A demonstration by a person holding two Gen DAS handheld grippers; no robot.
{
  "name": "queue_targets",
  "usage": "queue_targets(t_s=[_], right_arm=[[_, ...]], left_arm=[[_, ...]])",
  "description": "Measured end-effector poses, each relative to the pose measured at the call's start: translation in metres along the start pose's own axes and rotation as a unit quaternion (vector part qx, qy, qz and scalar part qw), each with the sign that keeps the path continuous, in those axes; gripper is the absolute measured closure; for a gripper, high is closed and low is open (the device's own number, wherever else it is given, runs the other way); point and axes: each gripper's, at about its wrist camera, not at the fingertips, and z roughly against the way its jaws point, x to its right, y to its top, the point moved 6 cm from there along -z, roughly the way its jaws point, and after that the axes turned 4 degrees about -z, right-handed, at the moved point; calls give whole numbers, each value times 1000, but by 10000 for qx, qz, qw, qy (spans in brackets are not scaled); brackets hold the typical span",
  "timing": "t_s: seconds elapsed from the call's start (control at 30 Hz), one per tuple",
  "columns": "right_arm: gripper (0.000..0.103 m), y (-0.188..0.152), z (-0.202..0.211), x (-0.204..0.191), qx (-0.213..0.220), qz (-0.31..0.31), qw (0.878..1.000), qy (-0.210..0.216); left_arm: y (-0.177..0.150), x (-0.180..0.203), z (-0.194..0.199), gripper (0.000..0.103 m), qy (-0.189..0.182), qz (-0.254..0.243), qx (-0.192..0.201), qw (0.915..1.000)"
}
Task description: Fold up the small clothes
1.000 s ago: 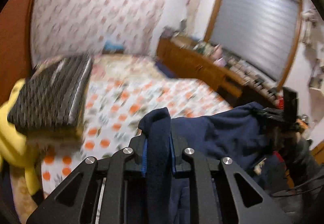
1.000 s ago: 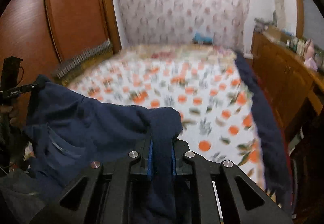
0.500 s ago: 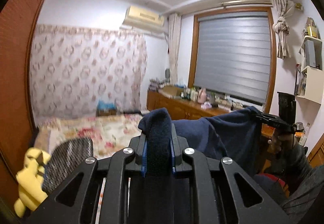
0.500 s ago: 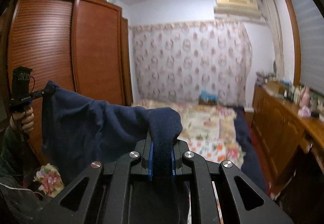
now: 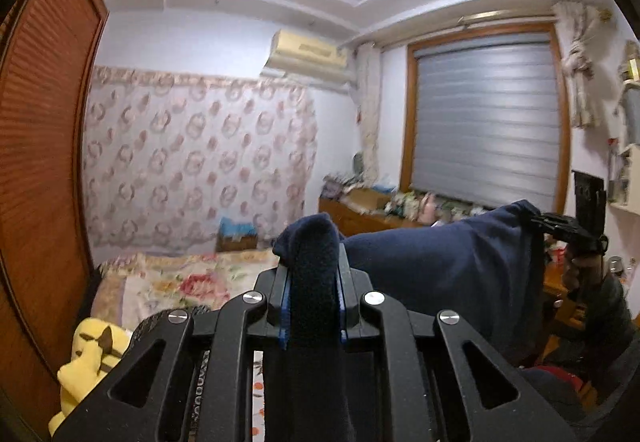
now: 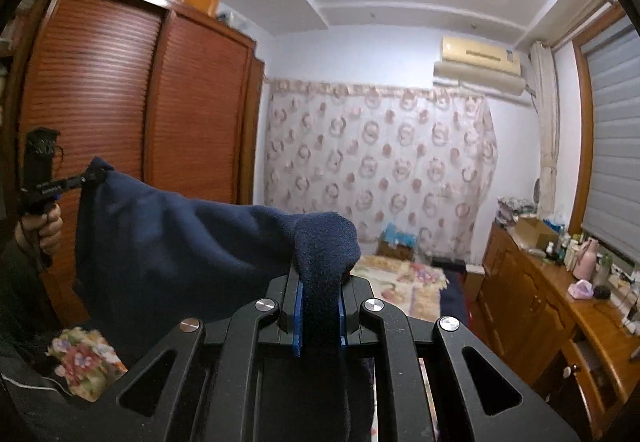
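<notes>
Bedroom surroundings frame both wrist views: a bed [image 6: 404, 288] with a floral cover, a louvred wooden wardrobe [image 6: 132, 98], a patterned curtain [image 6: 380, 166], a wall air conditioner [image 6: 480, 58] and a grey roller blind [image 5: 484, 122].

Your left gripper [image 5: 312, 282] is pinched onto one corner of the navy fleece garment [image 5: 440, 266]; the fabric bunches above the blue pads and hangs down behind them. Your right gripper [image 6: 320, 286] is clamped the same way on the opposite corner. The garment is stretched in the air between the two grippers, above the bed and clear of it.

Writing: a small white marking sits on the side of the left gripper where it appears at the left edge of the right wrist view; it is too small to read. The air conditioner carries a badge that is not legible.

Limits of view: the lower part of the garment is hidden behind each gripper body. A yellow plush toy [image 5: 92, 358] is cut off at the lower left. Items on the wooden dresser [image 6: 560, 306] are small and blurred; only a pink bottle [image 6: 584, 258] is distinguishable.
</notes>
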Motion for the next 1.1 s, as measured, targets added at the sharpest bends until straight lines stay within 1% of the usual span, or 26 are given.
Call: queue_targets(t_s=[0.13,0.23,0.27,0.3,0.33,0.37,0.4,0.47,0.53,0.6,0.63,0.67,0.77,0.8,0.9,1.0,1.1], right_arm=[[91,-13,-92,22,-615,-60,9980,-137],[90,-45,-178,50,-1102,-277,9932,-264],[86,-57,-204,57,-1269,-312,9910,-296],[74,-75,-236,66,-1562,-380,9863,-362],[72,-94,-264,75,-1903,-447,9797,-446],[71,-109,-286,81,-2175,-479,9732,-577],[71,-127,-306,89,-2416,-496,9660,-773],[67,-156,-330,96,-2766,-543,9549,-932],[67,-173,-337,96,-2889,-592,9510,-926],[66,-176,-339,91,-2875,-697,9512,-876],[66,-180,-336,89,-2877,-759,9510,-837],[66,-178,-338,101,-2889,-778,9506,-826],[66,-182,-323,98,-2805,-809,9533,-777],[66,-175,-322,100,-2766,-849,9544,-734],[66,-190,-298,106,-2704,-931,9562,-624],[66,-209,-286,114,-2761,-895,9548,-642],[66,-215,-271,114,-2697,-928,9557,-729]], left_arm=[[-37,-12,-90,82,334,22,-484,9983],[-71,-19,-164,72,676,-36,-975,9929],[-90,-26,-192,68,722,38,-1257,9894],[-106,-31,-212,68,651,156,-1516,9862],[-121,-36,-228,68,534,330,-1739,9828],[-133,-39,-236,66,482,441,-1892,9798],[-141,-38,-240,58,500,478,-1980,9778],[-162,-35,-242,58,506,443,-2126,9748],[-177,-27,-240,56,469,384,-2270,9720],[-188,-19,-235,26,449,337,-2380,9696],[-196,-15,-232,23,420,317,-2426,9687],[-200,-11,-228,23,395,309,-2457,9680],[-207,1,-213,23,394,349,-2548,9656],[-208,5,-210,23,407,345,-2574,9648],[-224,18,-194,23,401,314,-2699,9615],[-246,28,-189,23,392,255,-2913,9555],[-268,36,-187,23,376,209,-3088,9502]])
